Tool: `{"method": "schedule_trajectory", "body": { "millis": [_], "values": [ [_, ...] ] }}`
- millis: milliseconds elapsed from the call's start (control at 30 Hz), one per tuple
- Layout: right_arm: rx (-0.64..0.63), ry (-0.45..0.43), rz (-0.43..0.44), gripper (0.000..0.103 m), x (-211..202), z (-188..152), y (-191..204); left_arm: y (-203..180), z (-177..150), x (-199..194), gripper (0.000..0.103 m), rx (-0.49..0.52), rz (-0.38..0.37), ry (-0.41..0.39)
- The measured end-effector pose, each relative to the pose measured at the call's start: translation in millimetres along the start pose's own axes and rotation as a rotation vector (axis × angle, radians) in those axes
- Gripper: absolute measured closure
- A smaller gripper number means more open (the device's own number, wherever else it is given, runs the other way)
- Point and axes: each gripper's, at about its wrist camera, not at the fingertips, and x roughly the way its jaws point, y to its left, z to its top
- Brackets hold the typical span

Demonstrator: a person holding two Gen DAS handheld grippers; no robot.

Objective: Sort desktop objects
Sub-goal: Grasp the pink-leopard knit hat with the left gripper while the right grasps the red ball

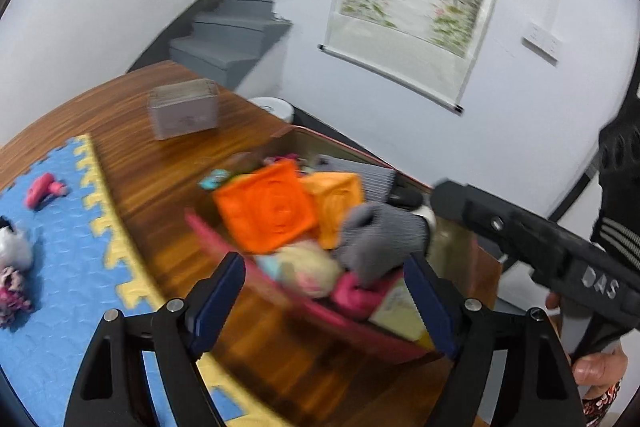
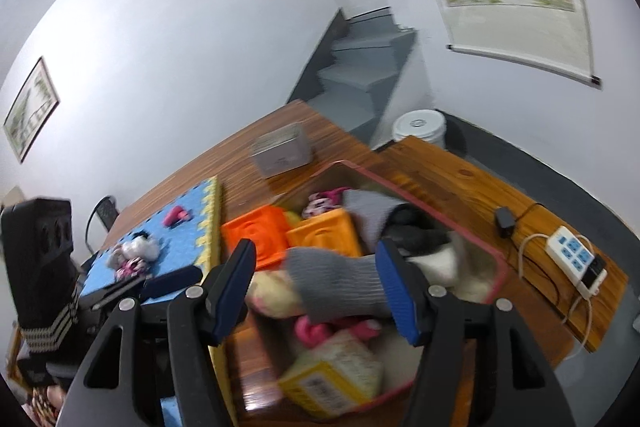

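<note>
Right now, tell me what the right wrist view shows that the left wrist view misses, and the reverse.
Only the right wrist view: the white power strip, black adapter and framed picture. Only the left wrist view: the wall switch and the right gripper's black body. Both: red bin, orange cube, grey sock, blue mat.

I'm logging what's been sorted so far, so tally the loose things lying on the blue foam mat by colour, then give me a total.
Pink: 1, the pink toy
White, fluffy: 1, the white plush
Pink and white patterned: 1, the patterned plush
Total: 3 on the blue foam mat, though motion blur makes their edges hard to separate.
</note>
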Motion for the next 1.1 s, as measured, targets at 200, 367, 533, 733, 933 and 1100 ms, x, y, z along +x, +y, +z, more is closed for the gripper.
{"method": "schedule_trajectory", "body": {
  "millis": [200,367,533,733,933,1100],
  "values": [
    [-0.107,0.094,0.119,0.036,28,-21,59,66,-6,-34,0.02,-0.106,0.082,-0.055],
    [-0.195,0.173,0.218,0.035,52,-38,107,120,-17,-70,0.02,-0.187,0.191,-0.115],
    [-0.308,0.276,0.292,0.035,78,-72,155,172,-35,-99,0.02,-0.251,0.305,-0.15],
    [-0.418,0.335,0.291,0.043,93,-100,189,235,-59,-121,0.02,-0.375,0.371,-0.162],
    [-0.474,0.386,0.25,0.061,108,-119,202,269,-76,-125,0.02,-0.447,0.39,-0.15],
    [-0.441,0.369,0.256,0.062,110,-114,197,274,-77,-113,0.02,-0.451,0.399,-0.113]
  ]
}}
